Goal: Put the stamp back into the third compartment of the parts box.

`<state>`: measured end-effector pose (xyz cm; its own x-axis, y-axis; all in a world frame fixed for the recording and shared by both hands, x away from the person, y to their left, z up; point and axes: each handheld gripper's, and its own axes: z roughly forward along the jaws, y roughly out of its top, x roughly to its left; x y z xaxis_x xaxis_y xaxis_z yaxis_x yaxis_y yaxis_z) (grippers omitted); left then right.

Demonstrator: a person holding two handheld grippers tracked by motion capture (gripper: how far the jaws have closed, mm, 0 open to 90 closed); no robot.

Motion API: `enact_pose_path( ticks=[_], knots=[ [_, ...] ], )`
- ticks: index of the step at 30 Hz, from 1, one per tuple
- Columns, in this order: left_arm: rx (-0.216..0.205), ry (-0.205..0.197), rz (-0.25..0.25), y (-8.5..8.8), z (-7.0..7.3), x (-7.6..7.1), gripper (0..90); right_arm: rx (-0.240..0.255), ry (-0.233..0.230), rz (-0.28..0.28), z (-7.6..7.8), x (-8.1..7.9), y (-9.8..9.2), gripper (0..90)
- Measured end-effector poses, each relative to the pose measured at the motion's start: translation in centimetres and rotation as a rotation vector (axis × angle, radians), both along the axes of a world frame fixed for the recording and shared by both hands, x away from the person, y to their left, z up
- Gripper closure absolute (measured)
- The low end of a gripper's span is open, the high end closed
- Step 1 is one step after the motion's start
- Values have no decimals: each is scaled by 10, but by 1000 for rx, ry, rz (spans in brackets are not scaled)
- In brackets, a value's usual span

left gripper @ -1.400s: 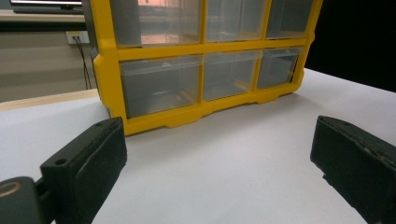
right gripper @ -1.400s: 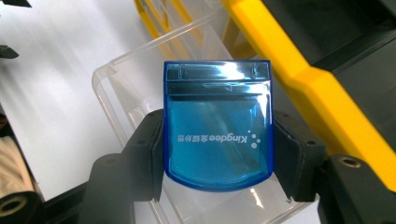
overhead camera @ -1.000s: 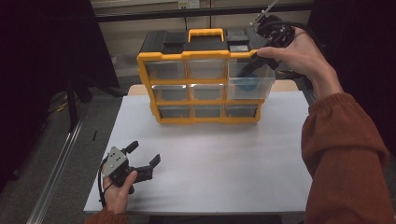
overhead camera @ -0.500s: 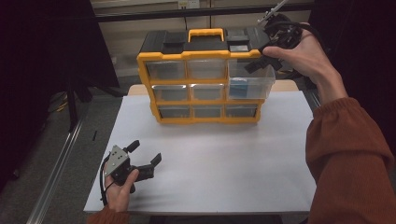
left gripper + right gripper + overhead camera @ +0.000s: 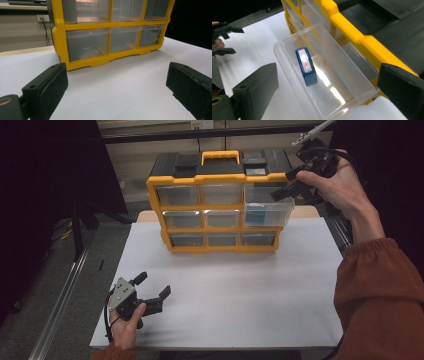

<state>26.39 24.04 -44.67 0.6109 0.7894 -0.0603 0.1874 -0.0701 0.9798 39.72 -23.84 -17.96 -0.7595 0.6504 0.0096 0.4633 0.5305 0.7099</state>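
A yellow drawer cabinet (image 5: pixel 220 210) with a black top stands at the back of the white table (image 5: pixel 240 295). Its top right clear drawer (image 5: pixel 269 210) is pulled out, and a blue roll (image 5: pixel 306 66) stands on edge inside it. My right gripper (image 5: pixel 289 184) hovers by the drawer's right front corner. Its jaws have just been opening and now stand wide, pressing on nothing. The open drawer (image 5: pixel 287 65) lies below them. My left gripper (image 5: pixel 154 285) rests open on the table near the front left, aimed at the cabinet's bottom row (image 5: pixel 110 42).
The cabinet's other clear drawers (image 5: pixel 200 217) are pushed in. The table's left edge drops to a grey floor with a metal rail (image 5: pixel 65 295). A wide bare stretch of white table lies between the cabinet and the front edge.
My right gripper's jaws have spread wide and the hand has drifted to the right, off the drawer front. The drawer stays pulled out. The left gripper has not moved.
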Motion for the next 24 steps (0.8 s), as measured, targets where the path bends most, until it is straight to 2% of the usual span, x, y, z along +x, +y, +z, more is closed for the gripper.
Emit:
enact_pose_path(
  ticks=[7, 11, 15, 17, 19, 24],
  knots=[
    [10, -2, 7, 1, 1, -1, 41, -6, 23, -20, -13, -10, -12, 37],
    [10, -5, 9, 1, 1, -1, 41, 20, 19, -19, -19, -16, -19, 33],
    [7, -4, 3, 2, 1, -1, 41, 6, 25, -26, -27, -23, -20, 41],
    [7, -9, 4, 2, 2, -1, 41, -4, 17, -29, -33, -26, -20, 45],
    [4, -9, 5, 2, 2, -1, 41, 14, 18, -19, -40, -28, -21, 42],
    [9, -12, 11, 3, 2, -1, 41, 17, 30, -25, -59, -31, -22, 48]
  ],
)
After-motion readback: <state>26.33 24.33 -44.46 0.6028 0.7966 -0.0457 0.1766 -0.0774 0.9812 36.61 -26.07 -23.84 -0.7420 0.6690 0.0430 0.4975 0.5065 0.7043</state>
